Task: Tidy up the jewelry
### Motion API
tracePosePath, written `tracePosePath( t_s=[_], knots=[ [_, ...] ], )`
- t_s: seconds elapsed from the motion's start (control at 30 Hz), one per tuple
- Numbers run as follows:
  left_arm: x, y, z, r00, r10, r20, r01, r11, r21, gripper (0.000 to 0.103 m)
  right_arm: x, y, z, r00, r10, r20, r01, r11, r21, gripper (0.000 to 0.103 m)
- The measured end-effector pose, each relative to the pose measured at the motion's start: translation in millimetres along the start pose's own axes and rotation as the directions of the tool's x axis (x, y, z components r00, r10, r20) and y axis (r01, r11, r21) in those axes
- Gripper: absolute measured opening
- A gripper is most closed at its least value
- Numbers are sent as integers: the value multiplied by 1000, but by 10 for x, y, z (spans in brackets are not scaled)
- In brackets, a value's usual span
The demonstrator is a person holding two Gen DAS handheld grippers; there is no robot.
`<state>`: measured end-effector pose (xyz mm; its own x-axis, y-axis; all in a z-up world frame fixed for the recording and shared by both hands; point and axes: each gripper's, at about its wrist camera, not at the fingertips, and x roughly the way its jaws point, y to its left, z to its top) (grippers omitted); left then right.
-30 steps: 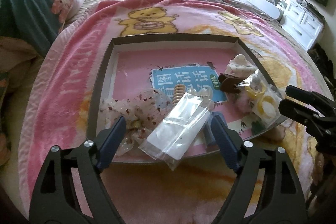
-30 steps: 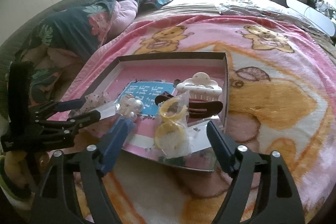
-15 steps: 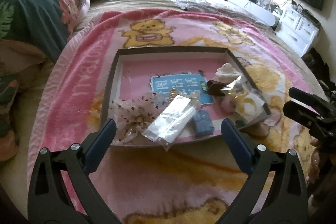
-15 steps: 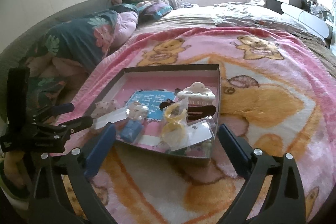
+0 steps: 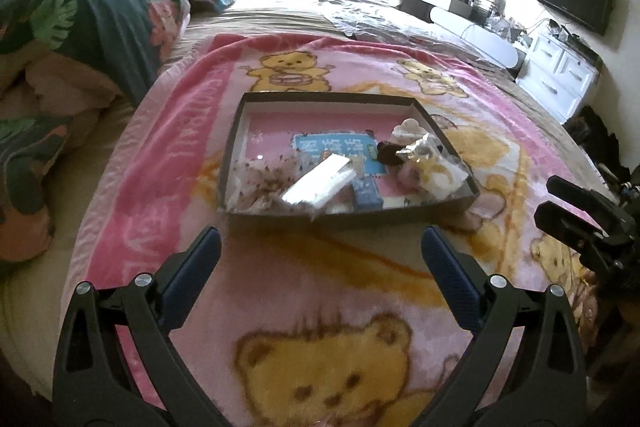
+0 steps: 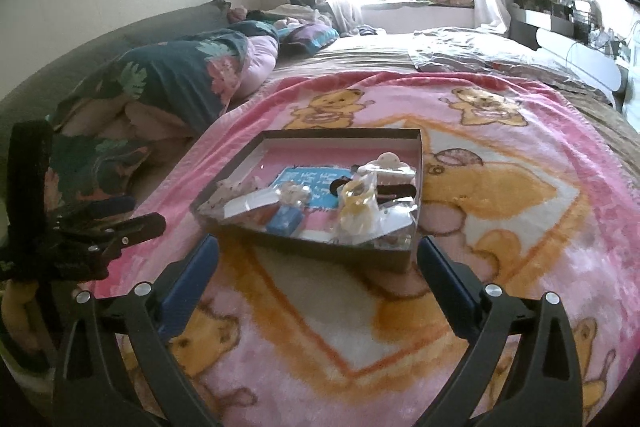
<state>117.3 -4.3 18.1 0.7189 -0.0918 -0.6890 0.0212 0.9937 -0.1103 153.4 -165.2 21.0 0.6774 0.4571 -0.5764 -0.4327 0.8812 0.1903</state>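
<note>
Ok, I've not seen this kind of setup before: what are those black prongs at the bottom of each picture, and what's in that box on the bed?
The prongs are handheld two-finger grippers, one in each of a person's hands, each carrying a fisheye camera that looks forward along its fingers. One picture looks along the left gripper, the other along the right gripper. Both are open and hold nothing. Each also shows at the edge of the other's view. Ahead, on a pink bear-print blanket, lies a shallow dark box holding small items: clear plastic bags, a small blue box, yellow rings in a bag and a white hair claw.
</note>
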Motion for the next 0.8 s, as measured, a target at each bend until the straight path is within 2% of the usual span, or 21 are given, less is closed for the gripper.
tracePosePath(
  t_s=[0.23,0.4,0.8],
  knots=[
    [-167,42,-248,999,19,33,-18,1000,-18,94,-184,166,-167,999,-9,49,10,1000,-22,99],
    [-242,58,-407,999,3,39,-2,1000,-26,94,-283,180,-281,997,-29,76,29,1000,-6,99],
    [-273,33,-558,1000,-6,24,7,999,-32,94,-311,227,-385,999,-27,38,27,1000,0,99]
  ],
)
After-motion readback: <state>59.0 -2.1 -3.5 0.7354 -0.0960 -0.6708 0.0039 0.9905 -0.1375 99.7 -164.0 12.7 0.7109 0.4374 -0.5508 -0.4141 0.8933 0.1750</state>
